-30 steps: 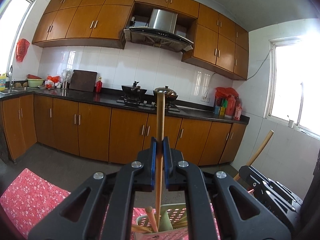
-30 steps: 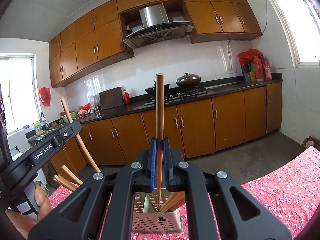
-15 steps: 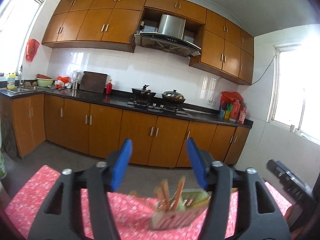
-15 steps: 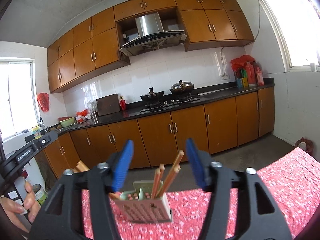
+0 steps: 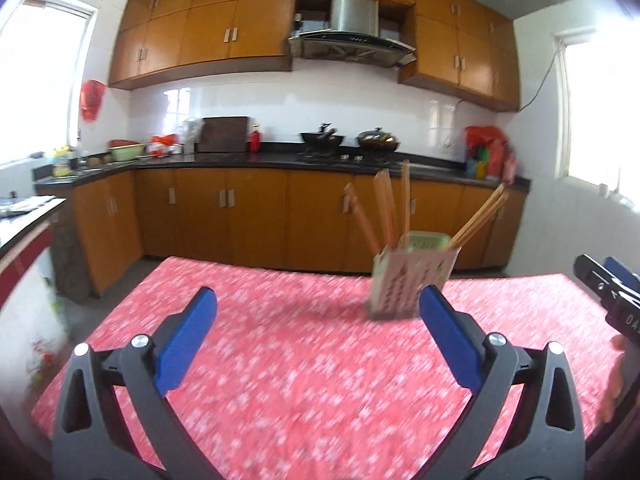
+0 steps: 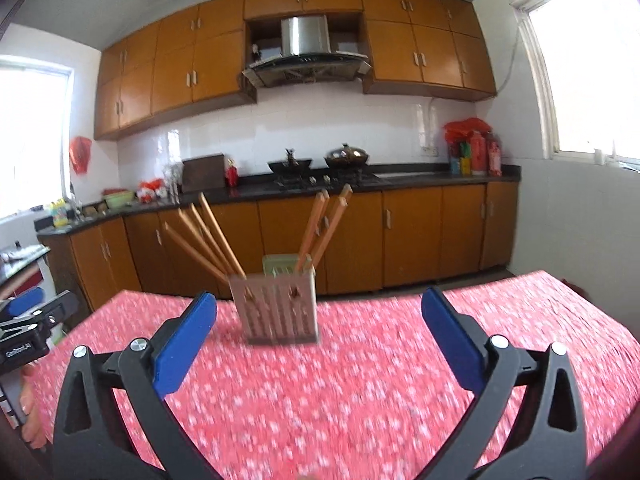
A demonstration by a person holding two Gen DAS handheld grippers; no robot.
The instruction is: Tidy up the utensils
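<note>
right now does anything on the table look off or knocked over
Nothing stands out. The holder stands upright on the red cloth, with the chopsticks leaning inside it in two bunches. No sticks lie loose on the cloth.

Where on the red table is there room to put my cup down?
The red tablecloth lies bare between the utensil holder and the near grippers, and to either side of the holder. Only the holder, bristling with chopsticks, is crowded.
</note>
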